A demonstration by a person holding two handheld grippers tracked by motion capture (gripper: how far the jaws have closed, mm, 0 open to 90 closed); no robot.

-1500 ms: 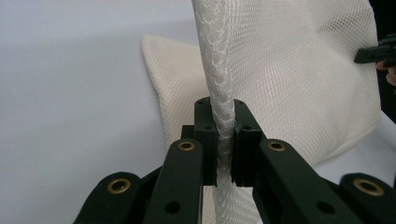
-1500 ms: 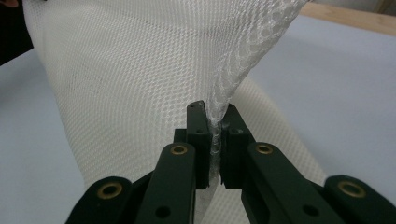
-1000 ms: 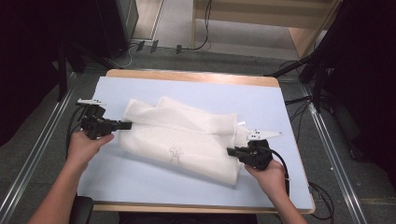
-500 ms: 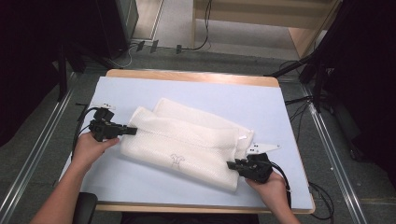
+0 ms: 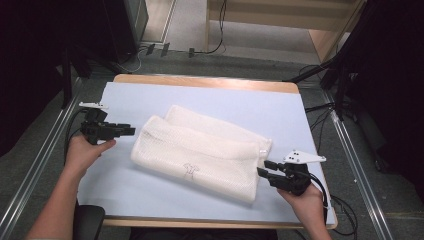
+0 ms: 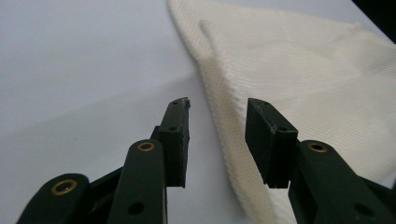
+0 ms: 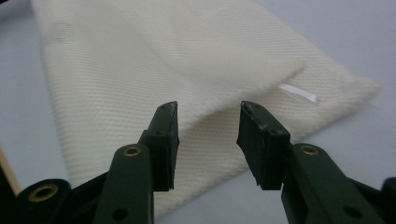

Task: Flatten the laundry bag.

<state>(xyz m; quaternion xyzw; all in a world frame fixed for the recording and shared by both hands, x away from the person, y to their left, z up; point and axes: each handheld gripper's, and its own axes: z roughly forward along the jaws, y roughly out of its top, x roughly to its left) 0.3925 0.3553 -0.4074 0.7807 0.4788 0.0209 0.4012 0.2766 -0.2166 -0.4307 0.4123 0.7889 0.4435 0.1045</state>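
Your left gripper [image 6: 217, 140]: jaws parted, nothing between them, tips just off the cloth's [image 5: 200, 150] left end. A second ago those jaws were at that end of the fabric; they have since backed off toward the table's left edge, as the high view shows [image 5: 129, 131].

Your right gripper [image 7: 208, 144]: jaws also apart and empty, hovering over the near right corner of the cloth. In the high view it sits just beside the right end [image 5: 265, 171], having slid down and away as well.

The cloth itself: white, knit texture, lying folded in a long band across the middle of the blue mat [image 5: 150, 200], slanting from upper left to lower right. A second layer shows behind the front fold. A small white tag [image 7: 299, 93] pokes out near the right end. A second ago it was spread wider and looser; now it is narrower and tidier.

Judgement: a fold has just been laid and let go. Both ends free, so you're placed to take new holds for the next fold, likely end over end.
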